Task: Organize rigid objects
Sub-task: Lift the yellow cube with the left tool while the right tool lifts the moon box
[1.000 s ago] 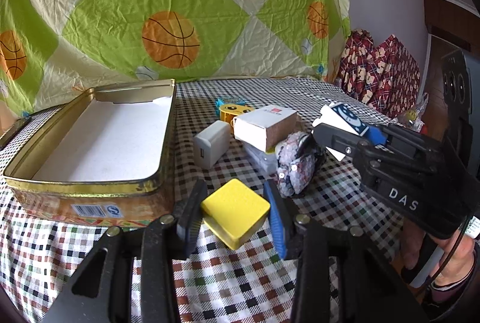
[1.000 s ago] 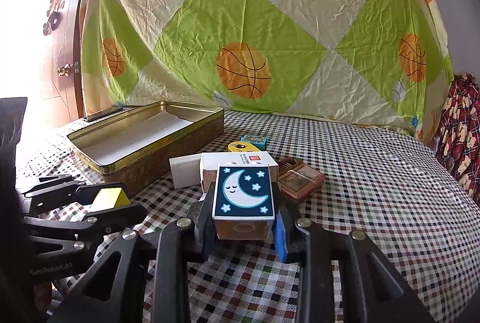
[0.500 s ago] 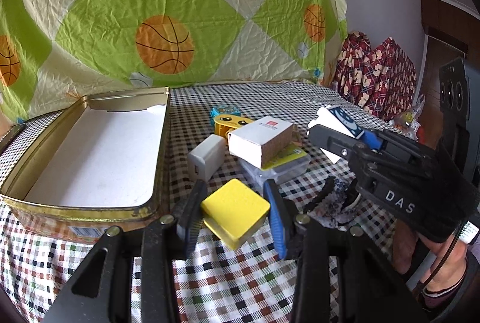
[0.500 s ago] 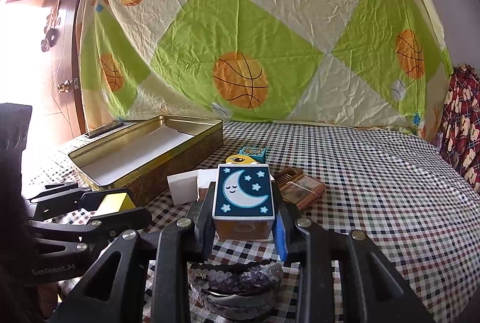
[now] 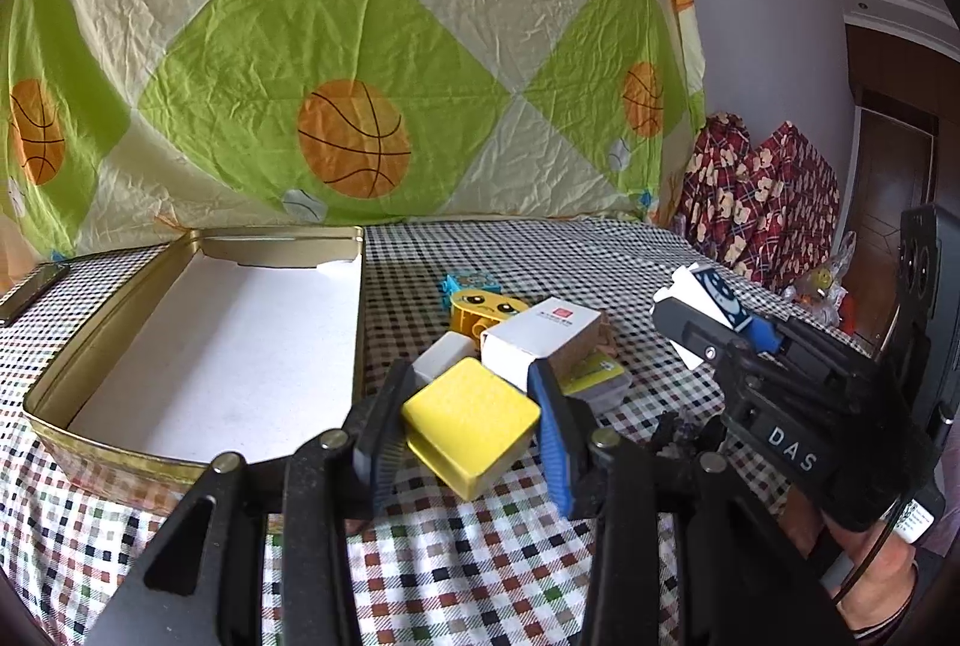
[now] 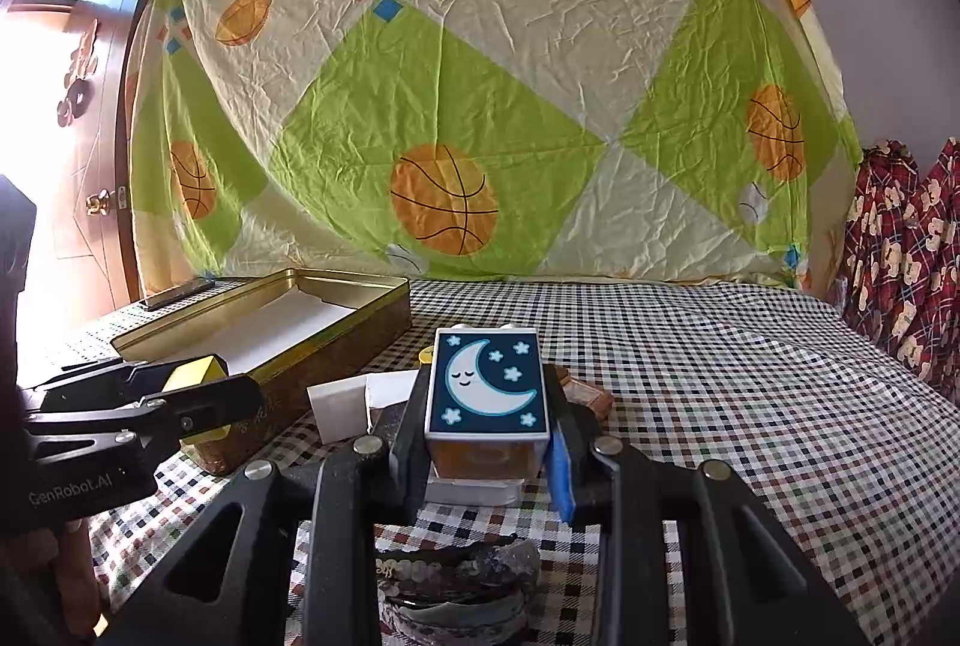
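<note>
My left gripper (image 5: 471,421) is shut on a yellow block (image 5: 471,418) and holds it above the checked cloth, just right of the open gold tin (image 5: 180,466). My right gripper (image 6: 487,406) is shut on a moon block (image 6: 487,385), blue with a white crescent and stars, held above the pile. In the left wrist view the right gripper (image 5: 690,322) and its moon block (image 5: 717,295) are at the right. In the right wrist view the left gripper (image 6: 198,385) with the yellow block (image 6: 189,370) is at the left, beside the tin (image 6: 270,310).
On the cloth lie a white box with a red logo (image 5: 540,340), a white adapter (image 5: 444,355), a yellow face brick (image 5: 489,310), a teal piece (image 5: 468,281), a clear case (image 5: 594,382) and a sequined pouch (image 6: 456,580). A patterned sheet hangs behind.
Both grippers have risen with their blocks. The left has moved up and towards the tin's right side. The sequined pouch has dropped below the right gripper's view.
</note>
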Demonstrator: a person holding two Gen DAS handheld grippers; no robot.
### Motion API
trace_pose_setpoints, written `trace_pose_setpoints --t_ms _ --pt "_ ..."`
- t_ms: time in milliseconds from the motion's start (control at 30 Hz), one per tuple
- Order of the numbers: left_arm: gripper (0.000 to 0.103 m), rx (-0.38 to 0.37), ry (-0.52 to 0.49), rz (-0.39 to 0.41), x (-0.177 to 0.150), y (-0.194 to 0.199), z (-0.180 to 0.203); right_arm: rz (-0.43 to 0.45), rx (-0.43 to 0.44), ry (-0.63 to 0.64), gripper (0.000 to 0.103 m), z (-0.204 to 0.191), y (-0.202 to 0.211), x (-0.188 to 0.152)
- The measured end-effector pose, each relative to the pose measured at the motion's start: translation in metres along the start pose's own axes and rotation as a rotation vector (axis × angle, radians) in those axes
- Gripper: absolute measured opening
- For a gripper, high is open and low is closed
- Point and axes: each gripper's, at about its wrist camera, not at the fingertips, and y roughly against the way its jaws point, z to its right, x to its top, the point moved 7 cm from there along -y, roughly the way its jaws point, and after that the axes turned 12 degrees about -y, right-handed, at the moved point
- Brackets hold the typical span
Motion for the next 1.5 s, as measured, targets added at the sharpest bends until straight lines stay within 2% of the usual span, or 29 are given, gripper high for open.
trace_pose_setpoints --t_ms 433,700,1500 --pt "0.038 0.077 0.017 0.044 0.002 0.009 -0.027 -0.005 0.029 0.047 0.034 -0.027 -0.002 -0.008" --pt "0.038 0.07 0.066 0.05 -0.002 0.013 -0.042 -0.012 0.04 0.064 0.034 -0.04 -0.004 -0.011" --pt "0.038 0.094 0.117 0.078 -0.007 0.024 -0.062 -0.03 0.089 0.106 0.034 -0.079 -0.008 -0.021"
